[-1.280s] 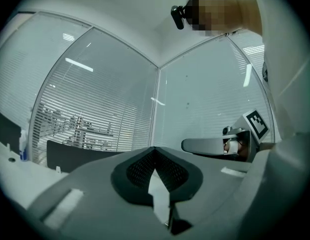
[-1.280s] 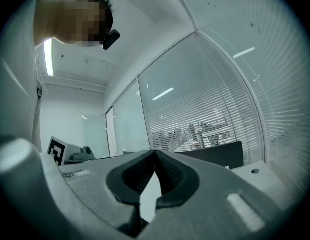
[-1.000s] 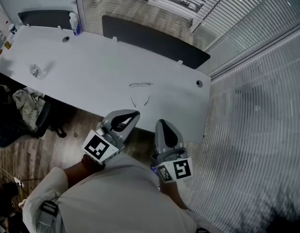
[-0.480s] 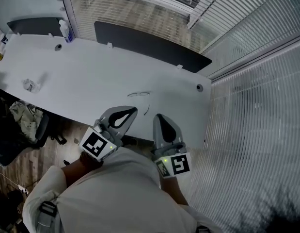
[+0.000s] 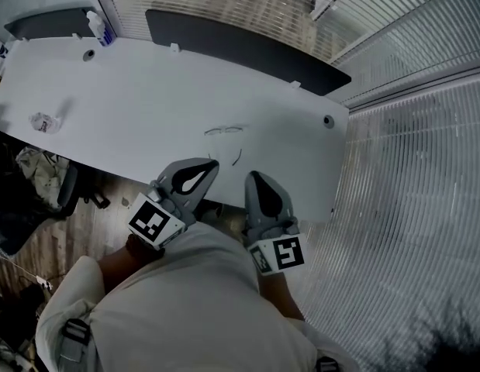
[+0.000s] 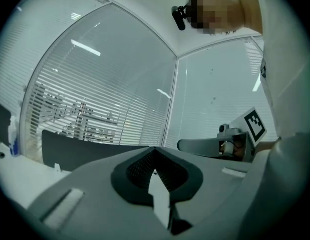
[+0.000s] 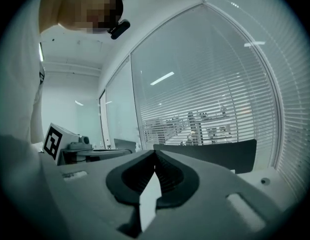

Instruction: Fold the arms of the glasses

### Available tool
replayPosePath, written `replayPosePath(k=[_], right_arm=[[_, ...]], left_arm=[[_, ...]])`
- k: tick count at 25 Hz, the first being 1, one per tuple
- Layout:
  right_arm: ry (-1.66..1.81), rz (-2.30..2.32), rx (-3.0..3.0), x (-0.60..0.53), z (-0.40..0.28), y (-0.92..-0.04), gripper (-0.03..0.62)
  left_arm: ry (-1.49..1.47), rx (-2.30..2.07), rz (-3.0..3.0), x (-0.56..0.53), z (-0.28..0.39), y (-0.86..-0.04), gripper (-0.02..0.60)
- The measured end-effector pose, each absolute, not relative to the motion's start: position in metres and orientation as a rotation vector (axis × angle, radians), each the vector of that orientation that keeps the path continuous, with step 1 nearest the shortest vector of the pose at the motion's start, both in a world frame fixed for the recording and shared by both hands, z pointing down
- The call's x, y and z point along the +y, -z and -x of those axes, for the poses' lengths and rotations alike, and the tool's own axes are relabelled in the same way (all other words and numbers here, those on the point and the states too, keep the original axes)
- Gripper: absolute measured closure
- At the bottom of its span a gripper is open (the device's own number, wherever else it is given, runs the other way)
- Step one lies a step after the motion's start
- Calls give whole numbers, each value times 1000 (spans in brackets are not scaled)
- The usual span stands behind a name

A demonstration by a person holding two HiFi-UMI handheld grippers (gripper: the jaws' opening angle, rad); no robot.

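Left gripper (image 5: 213,163): jaws pressed together, nothing between them. Hangs just on the person's side of the glasses (image 5: 225,131), tip beside the near end of one arm. Right gripper (image 5: 253,175): likewise closed and empty, just nearer than the glasses and a little to their right, apart from them.

Glasses: thin-framed, flat on the white table (image 5: 139,91), lenses away from the person, both arms swung open toward the near edge. Arm on the right gripper's side (image 5: 237,158) plain to see; the other partly covered by the left gripper.

Right of the glasses, a round cable hole (image 5: 328,120). Beyond the glasses, a dark panel (image 5: 240,49) along the far table edge. Well left of the glasses, a crumpled clear wrapper (image 5: 43,122); farther left and beyond, a small bottle (image 5: 96,28). Well right of the glasses, slatted blinds (image 5: 410,177) behind glass.
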State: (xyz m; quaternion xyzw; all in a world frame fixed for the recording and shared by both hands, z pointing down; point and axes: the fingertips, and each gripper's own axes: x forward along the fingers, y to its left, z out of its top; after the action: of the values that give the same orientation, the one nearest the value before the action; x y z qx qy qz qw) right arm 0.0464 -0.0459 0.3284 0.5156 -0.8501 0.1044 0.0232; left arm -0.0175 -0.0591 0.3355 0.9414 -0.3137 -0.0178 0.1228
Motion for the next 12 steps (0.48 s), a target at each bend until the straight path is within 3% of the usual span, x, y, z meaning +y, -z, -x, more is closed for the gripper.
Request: replayPosePath(k=[12], right_arm=[[-463, -1554, -2591, -32, -48, -369, 594]], left_arm=[[-55, -934, -2675, -48, 15, -380, 578]])
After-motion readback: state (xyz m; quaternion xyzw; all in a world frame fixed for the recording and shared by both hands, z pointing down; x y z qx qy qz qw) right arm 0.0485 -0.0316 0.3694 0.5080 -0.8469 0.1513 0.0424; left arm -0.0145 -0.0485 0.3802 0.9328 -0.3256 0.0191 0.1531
